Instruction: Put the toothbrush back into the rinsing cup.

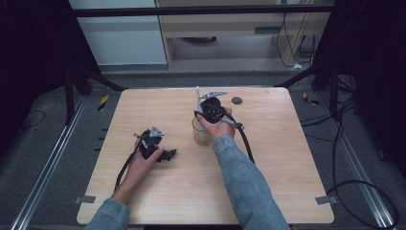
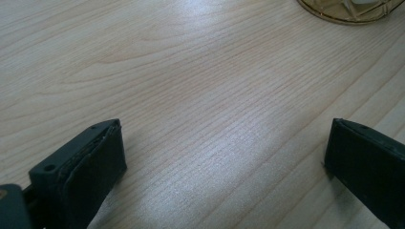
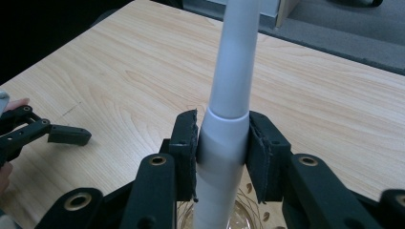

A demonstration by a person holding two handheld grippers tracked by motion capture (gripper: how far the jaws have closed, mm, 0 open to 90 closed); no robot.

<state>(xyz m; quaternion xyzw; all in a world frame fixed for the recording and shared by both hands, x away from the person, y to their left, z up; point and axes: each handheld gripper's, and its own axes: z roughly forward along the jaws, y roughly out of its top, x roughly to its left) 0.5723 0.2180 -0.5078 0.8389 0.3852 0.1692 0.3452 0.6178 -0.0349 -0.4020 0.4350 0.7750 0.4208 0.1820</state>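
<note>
White tube stands clamped in the right gripper over what looks like a glass cup, mid-table; left gripper rests gaping, wood bare around it.

Counting what's in front of me — two grippers, one in each of my hands: my left gripper and my right gripper. One white tube, one only. One amber glass cup on the table. One wooden table. One small dark round disc near the far edge. Two metal brackets at the near corners — one left, one right. Two denim sleeves, mine.
</note>
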